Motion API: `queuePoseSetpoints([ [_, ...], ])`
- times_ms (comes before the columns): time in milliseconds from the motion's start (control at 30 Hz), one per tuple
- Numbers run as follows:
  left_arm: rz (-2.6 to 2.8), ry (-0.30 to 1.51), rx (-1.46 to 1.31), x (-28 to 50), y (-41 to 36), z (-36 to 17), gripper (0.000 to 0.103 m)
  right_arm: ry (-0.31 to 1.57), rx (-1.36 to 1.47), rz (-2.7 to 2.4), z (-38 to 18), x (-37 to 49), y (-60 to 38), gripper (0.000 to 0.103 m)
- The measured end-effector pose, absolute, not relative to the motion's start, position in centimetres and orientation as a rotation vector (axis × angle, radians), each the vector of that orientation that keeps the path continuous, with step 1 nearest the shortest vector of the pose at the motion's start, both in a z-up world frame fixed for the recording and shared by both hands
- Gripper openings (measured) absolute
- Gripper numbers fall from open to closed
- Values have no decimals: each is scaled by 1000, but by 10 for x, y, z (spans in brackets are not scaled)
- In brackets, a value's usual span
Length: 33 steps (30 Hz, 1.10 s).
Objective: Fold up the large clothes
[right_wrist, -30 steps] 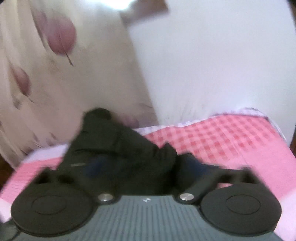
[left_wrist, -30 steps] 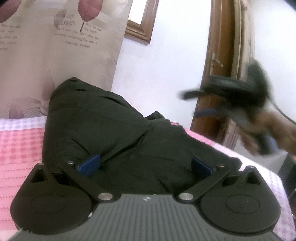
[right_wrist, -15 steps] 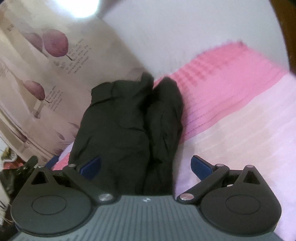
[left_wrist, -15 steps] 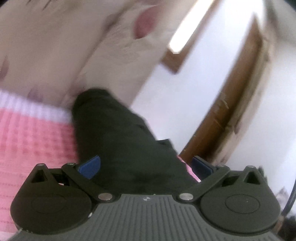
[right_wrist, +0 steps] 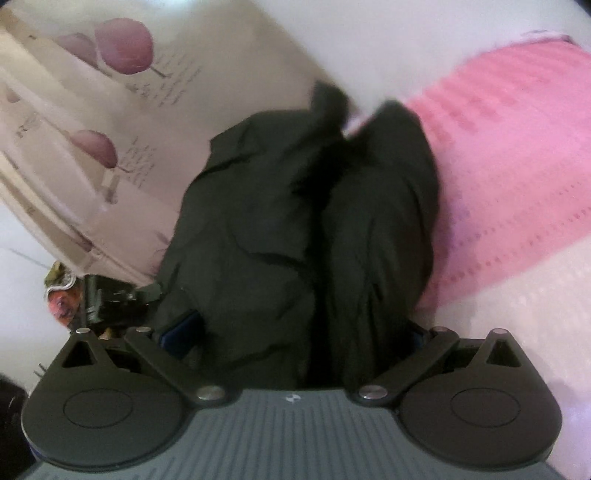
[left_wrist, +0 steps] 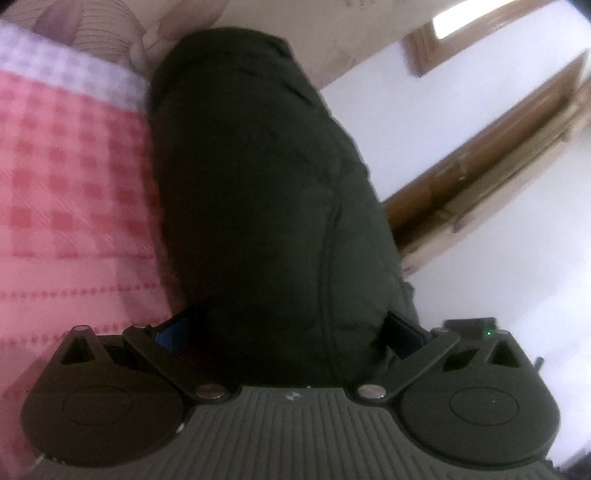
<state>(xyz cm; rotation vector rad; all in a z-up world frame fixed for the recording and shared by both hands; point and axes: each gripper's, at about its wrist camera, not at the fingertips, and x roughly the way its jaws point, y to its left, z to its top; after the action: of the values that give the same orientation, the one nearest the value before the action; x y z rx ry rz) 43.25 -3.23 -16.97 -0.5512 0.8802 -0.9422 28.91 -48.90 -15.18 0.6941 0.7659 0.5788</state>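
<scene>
A bulky dark green-black garment (left_wrist: 258, 184) lies bunched on a pink checked bedspread (left_wrist: 74, 184), running away from me toward the curtain. My left gripper (left_wrist: 290, 332) is pushed up against its near end. The cloth fills the wide gap between the blue pads (left_wrist: 171, 332), and the jaws stand apart. In the right wrist view the same garment (right_wrist: 258, 229) shows as two rolled lobes with a dark crease between them. My right gripper (right_wrist: 295, 336) is also open, its fingers straddling the near end of the cloth. The cloth hides the pads' inner faces.
A cream curtain (right_wrist: 92, 129) with purple leaf prints hangs behind the bed. A wooden door frame (left_wrist: 480, 147) and a small window (left_wrist: 461, 26) sit in the white wall on the right. Dark clutter (right_wrist: 103, 299) stands off the bed's left edge. Pink bedspread (right_wrist: 517, 166) spreads to the right.
Both grippers have moved in close to the garment and tilted; the cloth now fills the space between the fingers. Finger spacing is the same as before.
</scene>
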Motion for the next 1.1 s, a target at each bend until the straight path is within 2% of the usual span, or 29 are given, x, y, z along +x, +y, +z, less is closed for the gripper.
queuePoseSetpoints([
  [200,-851,825,-405,418,-59,-161,101,735,665,574,-153,304,-475,103],
  [300,-788,761,-270,401,-74,-151,93,737,634,556,-148,302,-464,87],
  [367,-748,727,-199,392,-83,-142,86,707,599,532,-142,296,-457,72],
  [467,-703,669,-89,375,-96,-131,81,678,538,496,-130,287,-447,60],
  [567,-677,626,-34,359,-100,-122,77,650,473,479,-119,276,-434,54],
  [733,-647,591,-1,334,-85,-101,73,641,457,485,-107,263,-416,49],
  [1100,-550,522,-7,260,-26,-50,73,606,450,574,-67,222,-341,47],
])
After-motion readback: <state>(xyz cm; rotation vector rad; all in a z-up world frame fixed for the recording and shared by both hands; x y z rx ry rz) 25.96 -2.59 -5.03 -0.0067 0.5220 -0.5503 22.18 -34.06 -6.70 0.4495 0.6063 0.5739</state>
